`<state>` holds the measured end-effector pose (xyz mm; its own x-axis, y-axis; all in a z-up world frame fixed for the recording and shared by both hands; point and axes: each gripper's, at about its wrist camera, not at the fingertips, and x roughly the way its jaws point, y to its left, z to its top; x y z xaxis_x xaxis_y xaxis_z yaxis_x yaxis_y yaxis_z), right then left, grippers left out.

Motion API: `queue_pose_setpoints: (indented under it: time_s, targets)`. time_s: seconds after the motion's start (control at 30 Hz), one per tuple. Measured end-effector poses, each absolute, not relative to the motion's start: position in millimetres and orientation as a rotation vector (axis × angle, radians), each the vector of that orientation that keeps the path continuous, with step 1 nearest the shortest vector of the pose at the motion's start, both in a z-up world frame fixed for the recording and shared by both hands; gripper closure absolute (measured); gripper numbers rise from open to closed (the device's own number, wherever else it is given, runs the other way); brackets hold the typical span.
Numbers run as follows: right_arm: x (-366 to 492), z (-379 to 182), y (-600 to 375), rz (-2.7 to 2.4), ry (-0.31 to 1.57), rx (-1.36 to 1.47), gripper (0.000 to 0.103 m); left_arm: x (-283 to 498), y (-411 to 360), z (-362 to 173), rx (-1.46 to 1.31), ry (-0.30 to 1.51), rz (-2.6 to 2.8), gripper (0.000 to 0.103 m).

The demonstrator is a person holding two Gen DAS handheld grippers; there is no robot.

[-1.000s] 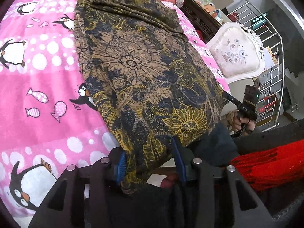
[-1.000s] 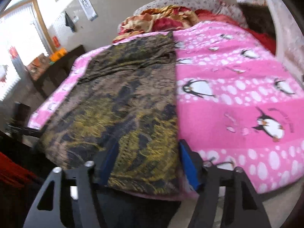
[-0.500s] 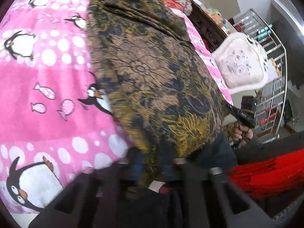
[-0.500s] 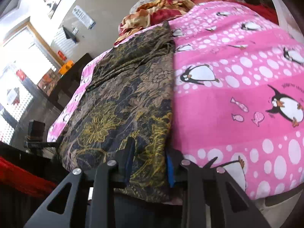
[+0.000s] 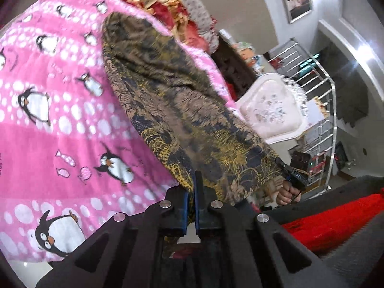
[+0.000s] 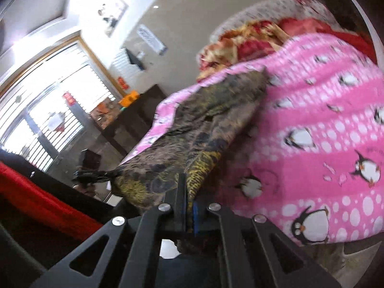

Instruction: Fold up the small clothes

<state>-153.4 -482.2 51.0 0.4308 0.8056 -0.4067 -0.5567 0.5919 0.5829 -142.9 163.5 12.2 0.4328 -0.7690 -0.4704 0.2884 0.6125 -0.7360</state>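
Note:
A long brown, black and yellow floral garment (image 5: 172, 100) lies lengthwise on the pink penguin blanket (image 5: 60, 124) of a bed. Its near hem is lifted off the bed. My left gripper (image 5: 190, 187) is shut on the hem's left corner, cloth pinched between the blue pads. My right gripper (image 6: 186, 192) is shut on the other near corner of the same garment (image 6: 204, 129). In the left wrist view the right gripper (image 5: 291, 174) and the hand holding it show at the hem's far corner; in the right wrist view the left gripper (image 6: 88, 175) shows likewise.
Crumpled red and gold bedding (image 5: 163, 4) is piled at the head of the bed. A white padded chair (image 5: 268, 110) and a metal railing (image 5: 319, 110) stand beside the bed. A dark cabinet (image 6: 129, 120) stands by the window. A person's red garment (image 5: 336, 218) is close.
Both grippers went from open around the hem to shut on it, then rose and tilted up, lifting the near edge of the garment off the bed.

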Motion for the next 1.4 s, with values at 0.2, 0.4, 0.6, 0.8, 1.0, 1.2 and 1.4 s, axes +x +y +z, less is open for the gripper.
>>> queue_pose_setpoints:
  time_s: [0.2, 0.4, 0.6, 0.8, 1.0, 1.2, 1.4]
  targets:
    - [-174, 93, -496, 0.908, 0.62, 0.398, 0.1, -159, 187, 46, -0.677, 0.763, -0.836, 0.103]
    - [-160, 70, -512, 0.848, 0.661, 0.477, 0.1, -142, 195, 32, -0.699, 0.81, -0.761, 0.103]
    - [-151, 44, -503, 0.819, 0.721, 0.501, 0.1, -130, 187, 22, -0.699, 0.837, -0.748, 0.103]
    - [-129, 42, -508, 0.748, 0.717, 0.522, 0.099, -107, 179, 30, -0.686, 0.82, -0.759, 0.103]
    - [-112, 49, -501, 0.751, 0.704, 0.506, 0.099, -91, 175, 40, -0.66, 0.799, -0.769, 0.103]
    - [-87, 59, -498, 0.741, 0.678, 0.503, 0.099, -60, 181, 59, -0.643, 0.734, -0.729, 0.103]
    - [-4, 74, -489, 0.651, 0.646, 0.521, 0.099, 27, 200, 64, -0.672, 0.678, -0.53, 0.103]
